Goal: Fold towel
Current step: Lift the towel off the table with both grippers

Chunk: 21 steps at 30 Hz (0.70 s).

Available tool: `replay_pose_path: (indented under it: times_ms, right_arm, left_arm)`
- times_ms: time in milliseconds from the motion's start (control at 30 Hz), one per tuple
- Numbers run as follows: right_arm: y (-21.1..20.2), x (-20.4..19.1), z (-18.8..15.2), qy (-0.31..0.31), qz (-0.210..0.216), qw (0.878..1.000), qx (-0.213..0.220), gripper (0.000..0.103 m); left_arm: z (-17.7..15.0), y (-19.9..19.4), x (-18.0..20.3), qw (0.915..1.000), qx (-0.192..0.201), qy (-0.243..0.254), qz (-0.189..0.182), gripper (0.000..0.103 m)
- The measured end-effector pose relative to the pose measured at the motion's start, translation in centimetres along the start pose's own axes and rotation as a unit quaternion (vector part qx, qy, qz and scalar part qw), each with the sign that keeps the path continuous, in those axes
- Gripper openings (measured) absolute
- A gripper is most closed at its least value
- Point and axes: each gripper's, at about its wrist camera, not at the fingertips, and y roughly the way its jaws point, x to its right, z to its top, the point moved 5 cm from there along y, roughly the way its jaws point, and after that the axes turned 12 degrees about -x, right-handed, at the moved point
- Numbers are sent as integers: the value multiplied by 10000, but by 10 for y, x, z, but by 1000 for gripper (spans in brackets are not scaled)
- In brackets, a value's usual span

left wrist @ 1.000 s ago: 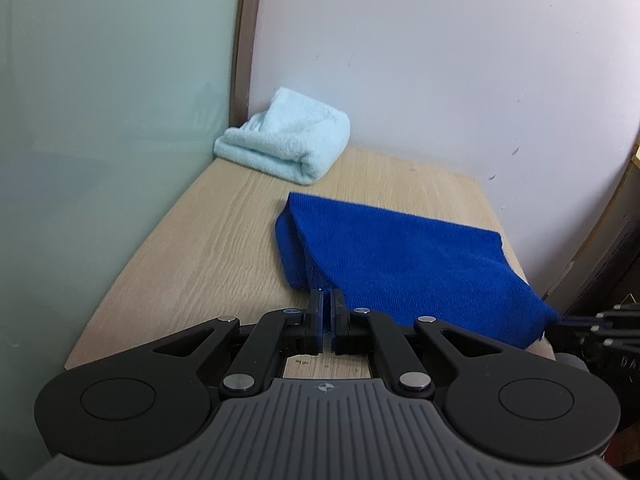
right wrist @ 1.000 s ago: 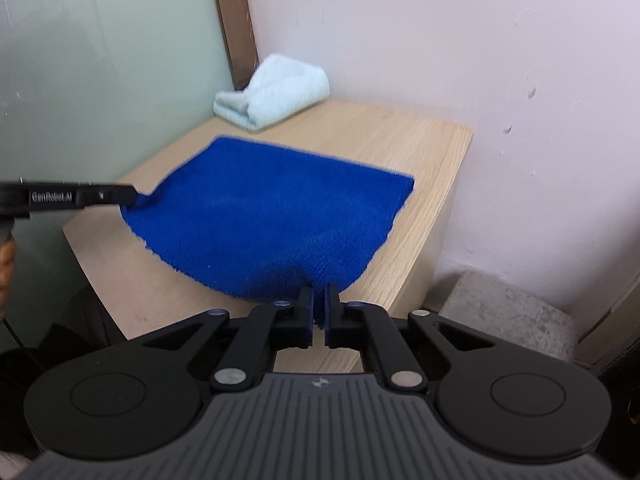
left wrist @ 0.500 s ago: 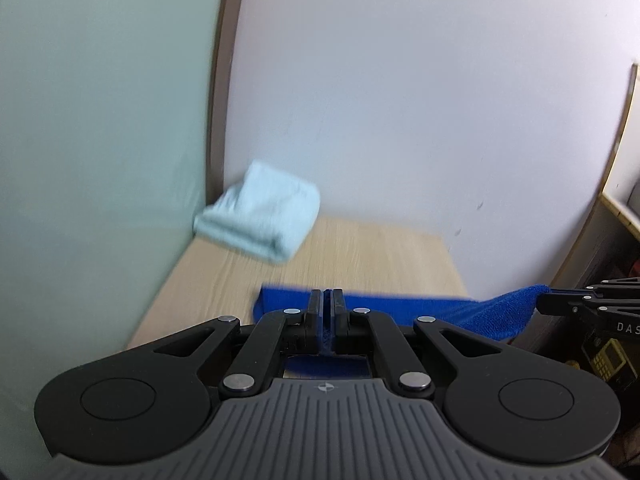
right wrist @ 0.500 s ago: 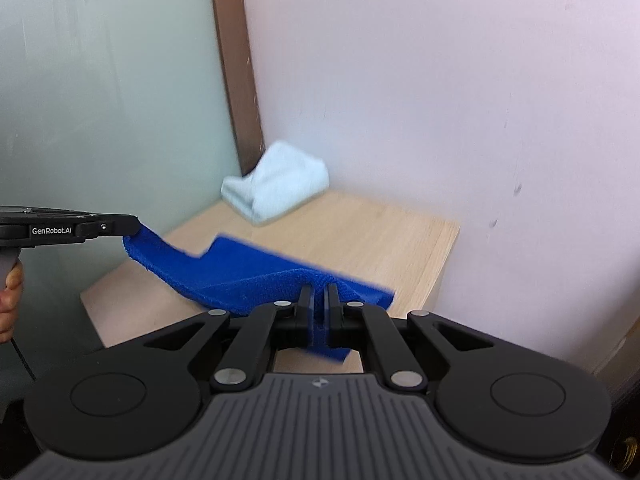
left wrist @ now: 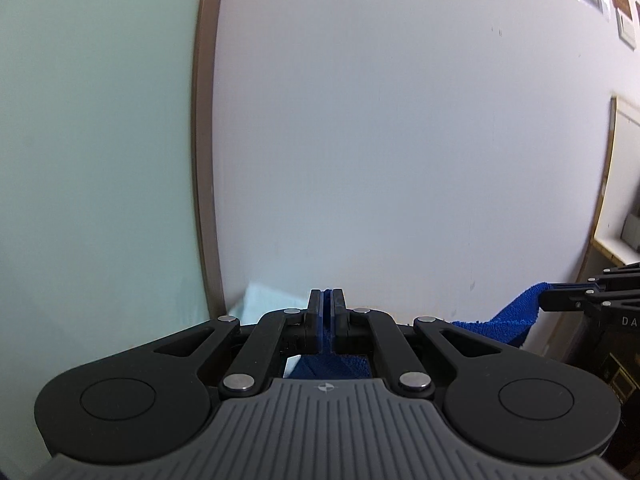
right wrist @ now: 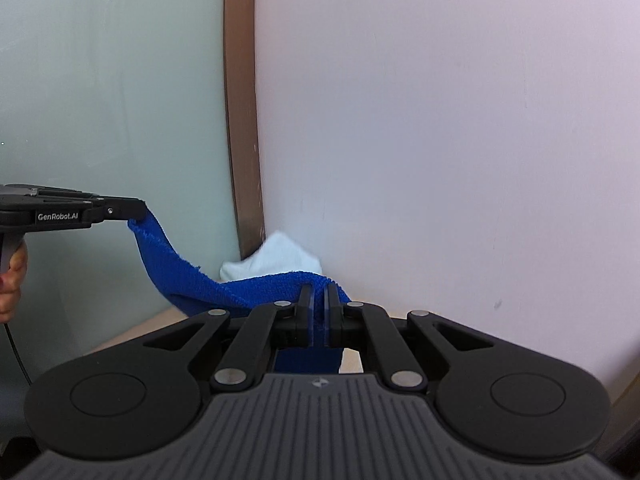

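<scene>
The blue towel (right wrist: 188,276) hangs in the air between my two grippers, sagging in the middle. My left gripper (left wrist: 327,300) is shut on one corner of it; it also shows in the right wrist view (right wrist: 136,216) at the left, pinching that corner. My right gripper (right wrist: 318,296) is shut on the other corner; it shows in the left wrist view (left wrist: 544,300) at the right edge with blue towel (left wrist: 508,316) trailing from it. Most of the towel is hidden below both gripper bodies.
A folded light-blue towel (right wrist: 276,258) lies in the back corner of the wooden table (right wrist: 132,332), also glimpsed in the left wrist view (left wrist: 264,304). A white wall stands behind, a frosted glass panel with a brown frame (right wrist: 240,120) to the left.
Both grippers have risen, lifting the blue towel's near edge off the table. The table has dropped almost out of view and the wall fills both views.
</scene>
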Motion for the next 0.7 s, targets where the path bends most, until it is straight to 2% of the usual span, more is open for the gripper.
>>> replay_pose_path:
  times_ms: [133, 433, 600, 700]
  right_arm:
    - [-7, 3, 23, -86, -40, 9998, 201, 5]
    - [12, 16, 67, -270, -179, 9990, 323, 5]
    - [20, 20, 85, -335, -231, 9983, 407, 5]
    - [24, 19, 87, -389, -173, 9984, 366, 5]
  left_arm:
    - [28, -4, -6, 9997, 211, 23, 86, 4]
    - [75, 23, -24, 9994, 245, -184, 131, 4]
    - [91, 34, -23, 9992, 298, -117, 219, 4]
    - [88, 28, -17, 9994, 283, -111, 191, 4]
